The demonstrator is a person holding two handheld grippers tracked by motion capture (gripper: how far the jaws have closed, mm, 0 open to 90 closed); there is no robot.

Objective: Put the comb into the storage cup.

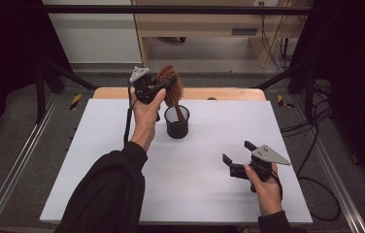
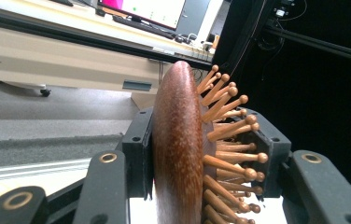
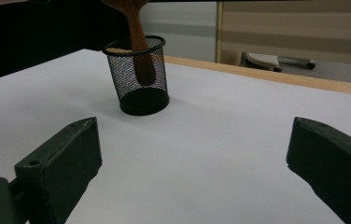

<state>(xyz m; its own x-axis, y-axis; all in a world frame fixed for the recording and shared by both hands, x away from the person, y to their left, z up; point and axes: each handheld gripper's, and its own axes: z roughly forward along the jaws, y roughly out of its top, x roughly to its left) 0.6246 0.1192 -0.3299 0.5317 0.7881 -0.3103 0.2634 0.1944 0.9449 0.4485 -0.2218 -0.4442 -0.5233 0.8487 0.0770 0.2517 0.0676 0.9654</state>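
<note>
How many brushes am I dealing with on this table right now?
1. The wooden hairbrush is clamped by its head in the left gripper, above the mesh cup, with its handle down inside the cup.

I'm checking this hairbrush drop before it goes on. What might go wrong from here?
The black mesh cup stands free and looks light; the handle of the brown wooden hairbrush, already inside, may tip it. The left gripper clamps the head across its pins, so the brush might slip. The right gripper sits open, apart, not steadying the cup.

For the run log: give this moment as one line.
left gripper: shut on hairbrush | handle in mesh cup | right gripper: open, empty
</note>
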